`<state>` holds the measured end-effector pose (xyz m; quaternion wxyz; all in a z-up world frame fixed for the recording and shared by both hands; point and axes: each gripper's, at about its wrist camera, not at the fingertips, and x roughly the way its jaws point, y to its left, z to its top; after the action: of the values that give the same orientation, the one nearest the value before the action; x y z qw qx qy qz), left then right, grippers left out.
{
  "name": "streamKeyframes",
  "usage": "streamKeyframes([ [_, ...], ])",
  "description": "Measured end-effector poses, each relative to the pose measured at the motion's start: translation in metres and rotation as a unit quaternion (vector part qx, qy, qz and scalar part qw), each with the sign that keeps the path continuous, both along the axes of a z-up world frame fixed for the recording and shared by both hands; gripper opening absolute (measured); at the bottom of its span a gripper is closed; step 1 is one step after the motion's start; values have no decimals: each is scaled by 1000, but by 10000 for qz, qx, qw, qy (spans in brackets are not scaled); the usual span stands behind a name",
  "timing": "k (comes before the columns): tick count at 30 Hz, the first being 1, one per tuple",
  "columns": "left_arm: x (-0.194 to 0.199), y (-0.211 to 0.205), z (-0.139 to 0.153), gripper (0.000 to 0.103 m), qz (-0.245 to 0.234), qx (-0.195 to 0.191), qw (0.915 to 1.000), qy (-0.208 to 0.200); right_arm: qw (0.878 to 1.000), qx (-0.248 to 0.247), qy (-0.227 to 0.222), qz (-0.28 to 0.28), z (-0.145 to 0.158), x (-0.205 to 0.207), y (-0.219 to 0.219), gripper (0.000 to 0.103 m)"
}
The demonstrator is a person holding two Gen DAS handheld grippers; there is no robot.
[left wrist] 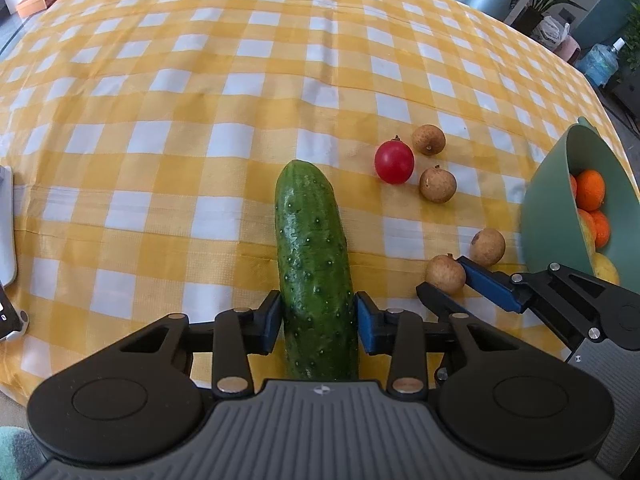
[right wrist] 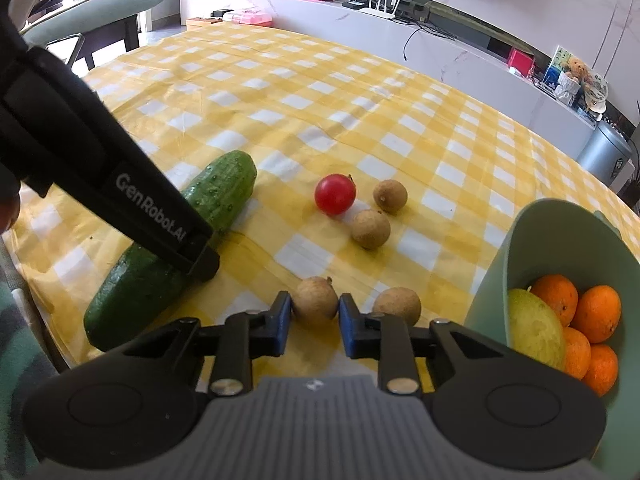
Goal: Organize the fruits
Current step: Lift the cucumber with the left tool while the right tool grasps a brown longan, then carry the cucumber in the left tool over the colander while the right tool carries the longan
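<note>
A green cucumber (left wrist: 314,264) lies on the yellow checked tablecloth (left wrist: 240,100), and my left gripper (left wrist: 316,322) is shut on its near half, pads against both sides. It also shows in the right wrist view (right wrist: 160,264). My right gripper (right wrist: 314,318) is shut on a brown longan (right wrist: 315,301), which shows in the left wrist view (left wrist: 445,274). Another longan (right wrist: 397,305) lies just right of it. A red cherry tomato (right wrist: 335,194) and two more longans (right wrist: 370,229) (right wrist: 390,196) lie farther out.
A green bowl (right wrist: 552,248) at the right holds several oranges (right wrist: 596,312) and a yellow-green fruit (right wrist: 536,328). A white object (left wrist: 6,224) lies at the left table edge. A counter with boxes and routers runs behind the table.
</note>
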<state>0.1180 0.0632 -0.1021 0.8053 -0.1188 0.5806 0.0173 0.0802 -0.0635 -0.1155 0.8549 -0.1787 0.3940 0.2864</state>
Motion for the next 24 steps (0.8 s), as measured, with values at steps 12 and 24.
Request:
streamKeyframes([
  [12,-11,-6,16,42,-10,-39,9998,-195,9998,186,-49,-65,17,-9,-8,22],
  [24,-25,-27,60,42,-252,-118,9977,-611,9973,696,-136,-188,55,-23,-36,21],
])
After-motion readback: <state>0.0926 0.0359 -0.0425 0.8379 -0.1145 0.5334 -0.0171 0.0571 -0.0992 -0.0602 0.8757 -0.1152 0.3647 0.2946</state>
